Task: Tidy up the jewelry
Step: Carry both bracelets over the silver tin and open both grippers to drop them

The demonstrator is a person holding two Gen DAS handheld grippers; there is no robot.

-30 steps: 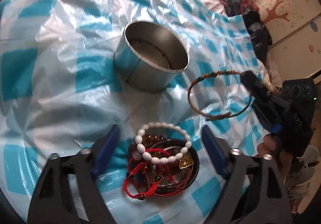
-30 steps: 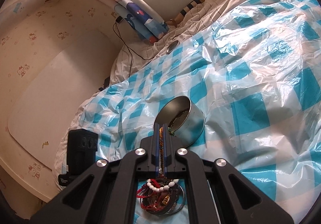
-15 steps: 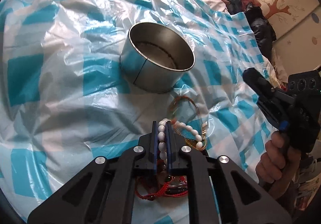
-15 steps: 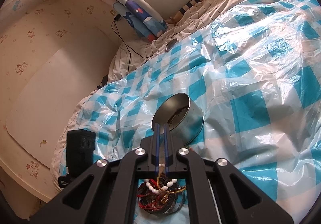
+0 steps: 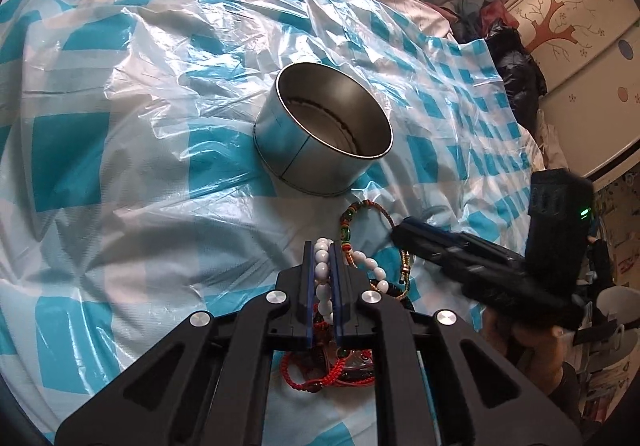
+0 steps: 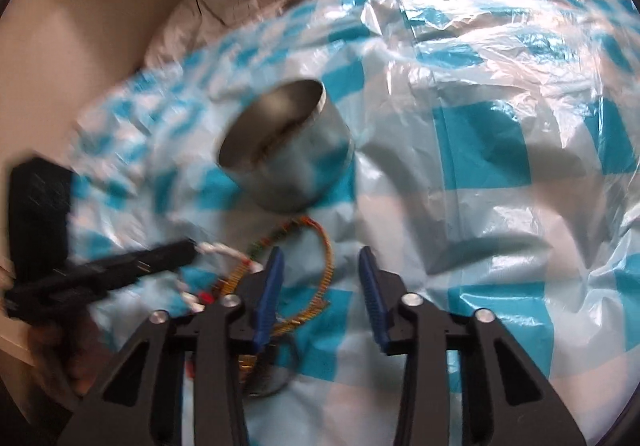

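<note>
L gripper (image 5: 321, 258) has its fingers clamped on the white bead bracelet (image 5: 322, 273), at the top of the jewelry pile (image 5: 332, 366) on the blue-checked plastic sheet (image 5: 120, 150) over the bed. Round metal tin (image 5: 324, 138) stands open at 12 o'clock from the pile, apart from it. R gripper (image 6: 322, 282): fingers apart, have just been opening, nothing between them. Braided green/orange bracelet (image 6: 316, 246) lies loose on the sheet just under the L-side finger (image 6: 269, 294), btw tin and pile. Right-wrist view is blurred.
</note>
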